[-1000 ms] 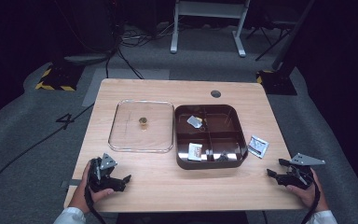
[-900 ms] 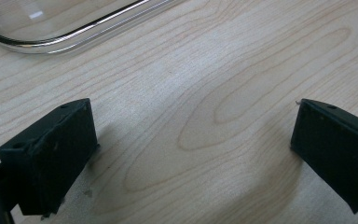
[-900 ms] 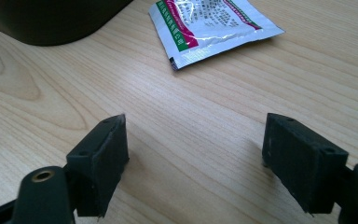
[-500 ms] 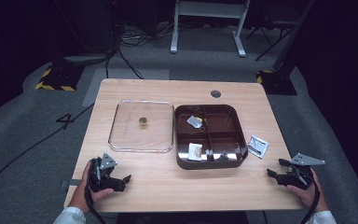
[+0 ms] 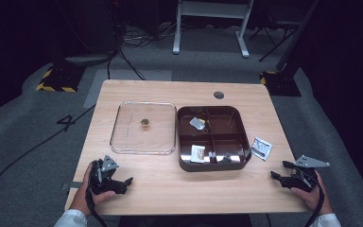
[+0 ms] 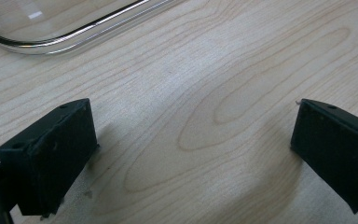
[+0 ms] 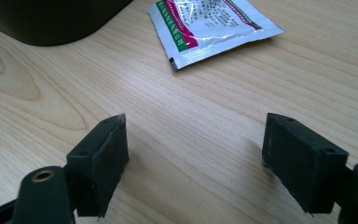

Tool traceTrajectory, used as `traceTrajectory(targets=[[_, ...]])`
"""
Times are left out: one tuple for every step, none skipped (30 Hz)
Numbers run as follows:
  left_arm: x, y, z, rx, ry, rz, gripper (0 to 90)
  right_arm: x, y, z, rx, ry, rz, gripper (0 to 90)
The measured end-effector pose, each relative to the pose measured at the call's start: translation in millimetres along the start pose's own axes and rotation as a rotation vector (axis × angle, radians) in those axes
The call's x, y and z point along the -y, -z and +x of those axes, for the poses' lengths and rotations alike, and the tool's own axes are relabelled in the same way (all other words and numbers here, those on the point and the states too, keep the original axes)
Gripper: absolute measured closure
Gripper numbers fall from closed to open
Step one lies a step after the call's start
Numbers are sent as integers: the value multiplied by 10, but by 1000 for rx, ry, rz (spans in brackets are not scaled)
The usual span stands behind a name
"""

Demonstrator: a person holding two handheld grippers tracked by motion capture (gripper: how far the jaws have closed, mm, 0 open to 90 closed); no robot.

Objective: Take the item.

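Wooden table [image 5: 170,187], dark room. Foil sachet [image 5: 261,148] lies flat at the brown tray's [image 5: 185,163] four o'clock corner — just ahead of the right gripper [image 7: 193,154], jaws wide, empty. Left gripper [image 6: 191,154] also wide, below the clear lid [image 5: 118,146]. Judgement: sachet light, thin, slippery — pinch an edge. Nothing has moved since a second ago.

A white "4" is showing on the grey floor [image 5: 66,124] left of the tabletop; the sachet [image 7: 209,23] is carrying print too small to read.
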State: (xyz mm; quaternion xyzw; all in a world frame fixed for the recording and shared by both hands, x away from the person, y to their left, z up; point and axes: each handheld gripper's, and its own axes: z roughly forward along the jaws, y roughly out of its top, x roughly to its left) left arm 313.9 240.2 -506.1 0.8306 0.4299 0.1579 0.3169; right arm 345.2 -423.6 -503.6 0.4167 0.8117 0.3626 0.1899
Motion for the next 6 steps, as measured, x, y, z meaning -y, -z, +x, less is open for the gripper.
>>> traceTrajectory(targets=[[0,0,0,0,0,0,3,0,0,0,0,0,0,226],[-1,1,1,0,0,1,3,0,0,0,0,0,0,226],[-1,1,0,1,0,1,3,0,0,0,0,0,0,225],[-1,1,0,1,1,2,2,0,0,0,0,0,0,226],[-1,1,0,1,1,2,3,0,0,0,0,0,0,226],[-1,0,-1,2,3,2,2,0,0,-1,0,2,-1,226]])
